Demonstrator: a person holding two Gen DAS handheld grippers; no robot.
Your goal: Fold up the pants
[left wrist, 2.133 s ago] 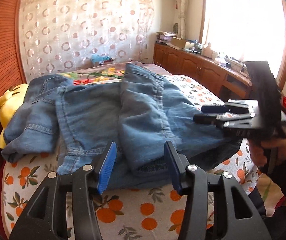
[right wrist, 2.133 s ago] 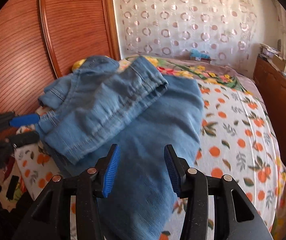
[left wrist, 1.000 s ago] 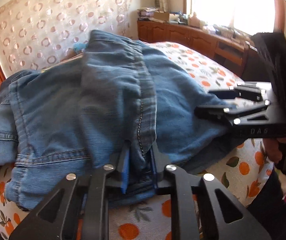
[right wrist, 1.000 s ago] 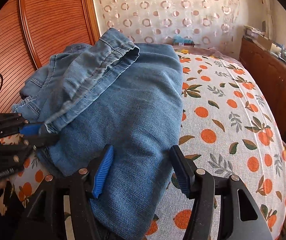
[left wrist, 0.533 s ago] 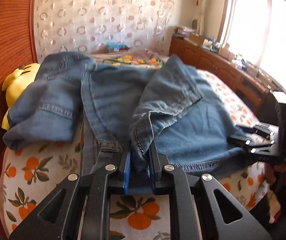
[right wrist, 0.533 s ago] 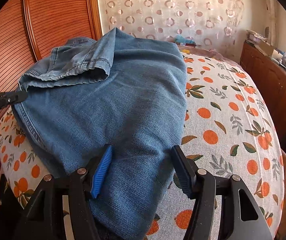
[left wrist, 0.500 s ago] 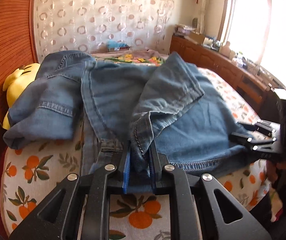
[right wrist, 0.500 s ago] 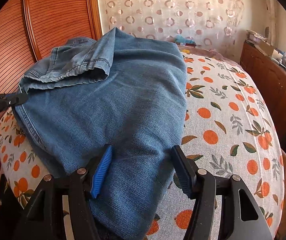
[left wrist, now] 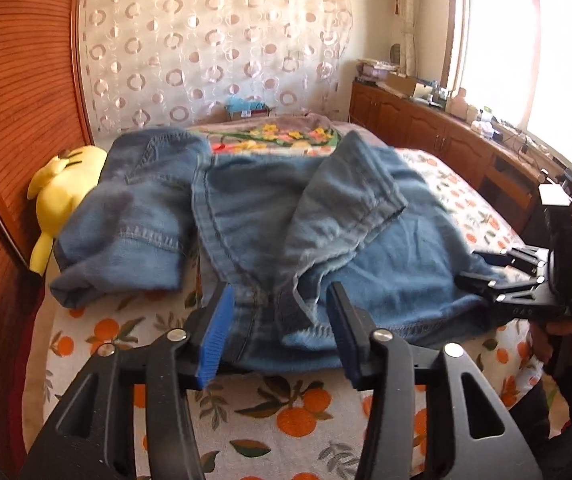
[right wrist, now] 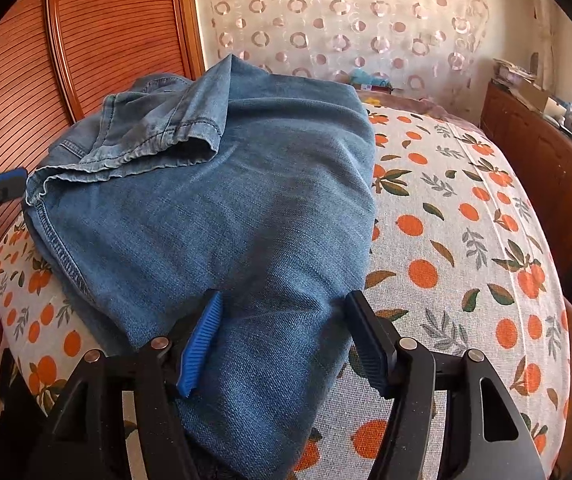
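Note:
Blue jeans (left wrist: 253,208) lie bunched on the orange-print bed sheet (left wrist: 294,412). One leg end (left wrist: 350,196) is folded back over the rest. My left gripper (left wrist: 279,296) is at the near edge with its jaws opening. A loose hem lies between the blue pads (left wrist: 215,332), which no longer press on it. In the right wrist view the jeans (right wrist: 225,200) fill the middle with the folded leg end (right wrist: 157,140) on top. My right gripper (right wrist: 284,300) stands open over the lower denim. The left gripper (right wrist: 1,184) shows at that view's left edge, and the right gripper (left wrist: 482,268) shows in the left wrist view.
A yellow plush toy (left wrist: 61,184) lies at the head of the bed by the ribbed wooden headboard (right wrist: 105,40). Wooden cabinets (left wrist: 426,128) with clutter run under the window on the right. Bare sheet (right wrist: 466,220) spreads right of the jeans.
The left jaws have gone from shut on the denim hem to apart, and the hem now lies loose between them. The left gripper drew back. The right gripper kept still.

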